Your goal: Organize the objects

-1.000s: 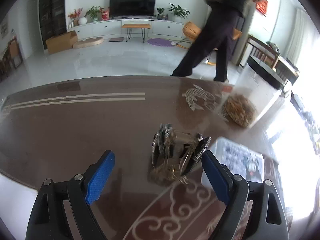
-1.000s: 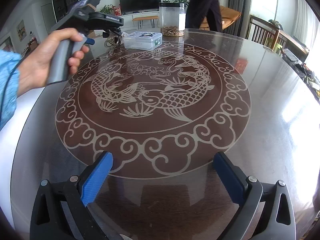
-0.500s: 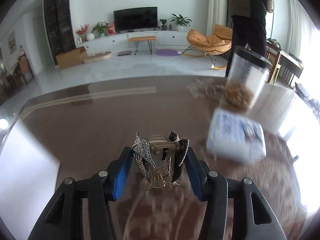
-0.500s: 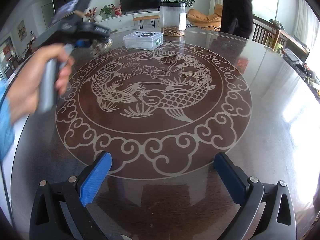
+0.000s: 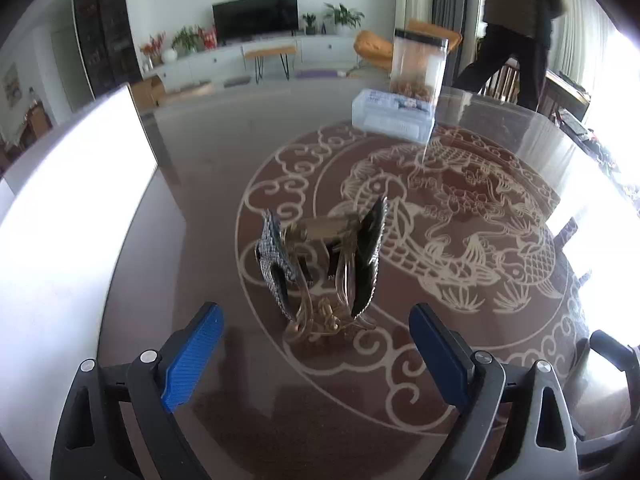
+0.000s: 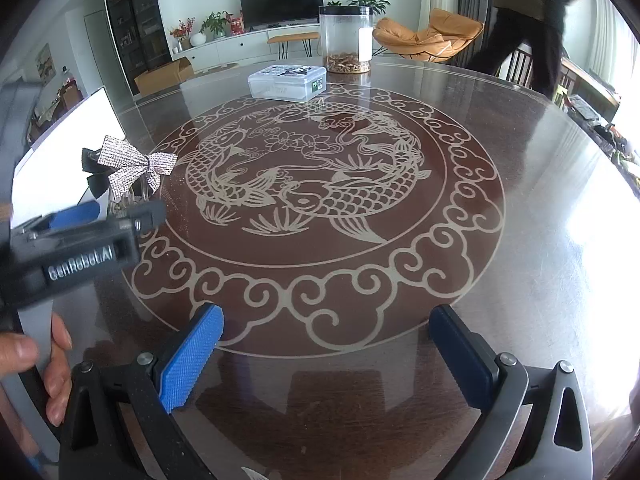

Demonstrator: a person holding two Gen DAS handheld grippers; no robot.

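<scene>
On the glass table (image 5: 208, 184), the hair clip (image 5: 324, 268) stands mid-frame between my left gripper (image 5: 316, 354)'s spread jaws, untouched, so I'd back straight off without nudging it, the right gripper (image 6: 326, 354) spread and empty.

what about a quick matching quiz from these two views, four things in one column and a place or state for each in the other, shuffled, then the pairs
Things:
1. hair clip
2. plastic box
3. clear jar
4. left gripper

Places or states:
A. at the far edge of the table, brown bits in the bottom
B. open, holding nothing
C. free on the table, between and just beyond the blue pads
D. flat and lidded, just nearer than the jar

Pairs: 1-C, 2-D, 3-A, 4-B
</scene>
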